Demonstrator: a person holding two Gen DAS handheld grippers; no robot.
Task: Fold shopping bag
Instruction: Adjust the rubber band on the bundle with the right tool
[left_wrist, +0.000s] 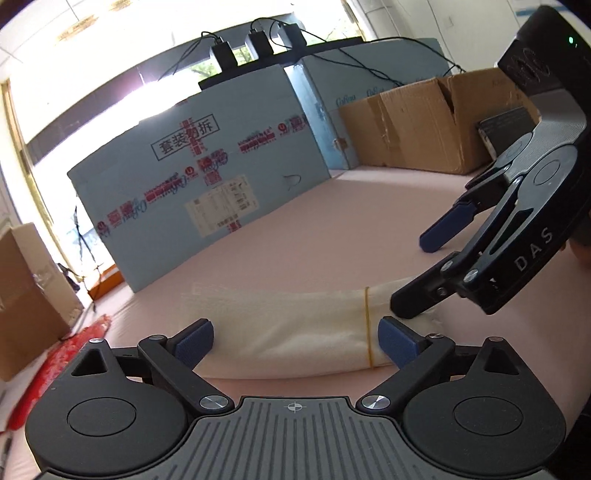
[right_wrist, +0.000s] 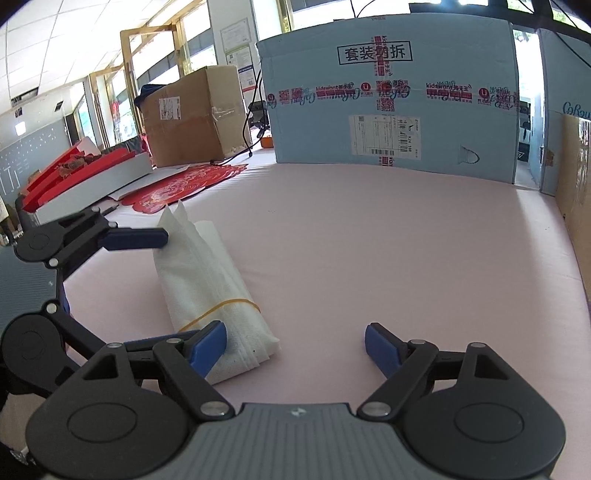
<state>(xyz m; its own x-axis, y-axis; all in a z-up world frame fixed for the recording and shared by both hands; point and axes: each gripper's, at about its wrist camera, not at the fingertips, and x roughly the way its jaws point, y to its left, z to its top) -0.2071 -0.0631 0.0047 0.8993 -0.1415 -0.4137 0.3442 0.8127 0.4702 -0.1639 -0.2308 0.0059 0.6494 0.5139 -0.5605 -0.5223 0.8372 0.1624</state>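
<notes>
The white shopping bag (left_wrist: 295, 325) lies folded into a long roll on the pink surface, bound near one end by a yellow rubber band (left_wrist: 367, 325). My left gripper (left_wrist: 295, 341) is open with its jaws spread along the roll, just in front of it. My right gripper (left_wrist: 410, 269) is open over the banded end. In the right wrist view the bag (right_wrist: 210, 288) lies at the left with the band (right_wrist: 218, 308) around it. The right gripper (right_wrist: 295, 347) is open, its left finger (right_wrist: 207, 347) beside the bag's near end. The left gripper (right_wrist: 144, 291) is open beside the roll.
A large blue carton (right_wrist: 388, 92) stands at the back of the pink surface (right_wrist: 388, 240). A brown cardboard box (left_wrist: 424, 122) stands at the right side. Another brown box (right_wrist: 192, 114) and red paper cuttings (right_wrist: 184, 184) lie beyond the left edge.
</notes>
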